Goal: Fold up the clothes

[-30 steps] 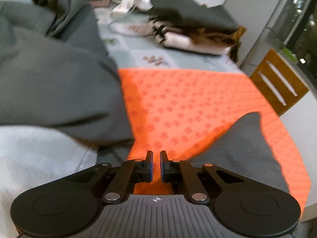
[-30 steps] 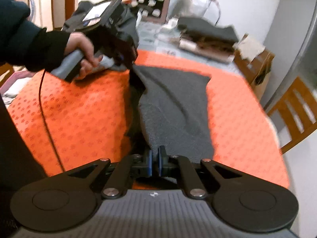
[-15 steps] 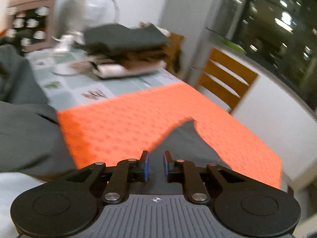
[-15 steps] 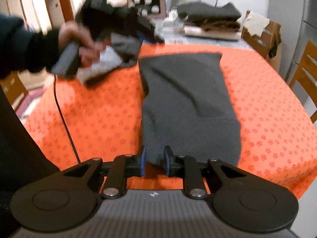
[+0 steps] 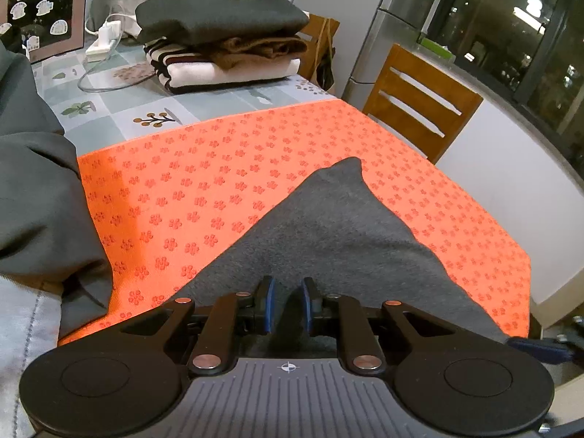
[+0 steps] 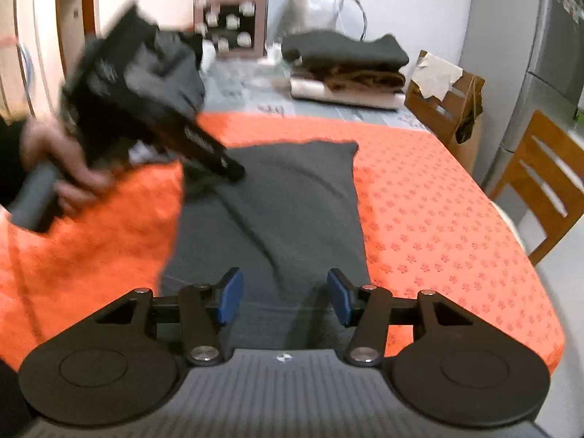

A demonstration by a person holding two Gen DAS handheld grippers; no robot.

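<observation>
From the left wrist, we see our left claw [image 5: 287, 306] with its jaws a narrow gap apart over the grey garment [image 5: 328, 226], nothing pinched. The garment lies on the orange mat [image 5: 219, 168] covering the tabletop; a stack of folded clothes [image 5: 222, 40] sits beyond. From the right wrist, our right claw [image 6: 284, 301] has just been opening and stands wide above the garment's near edge, gripping nothing. The left hand [image 6: 69, 168] appears blurred.

Bright indoor light; fisheye bending at the edges; the black handheld left gripper [image 6: 233, 173] is motion-blurred, up-left of the right tongs.
</observation>
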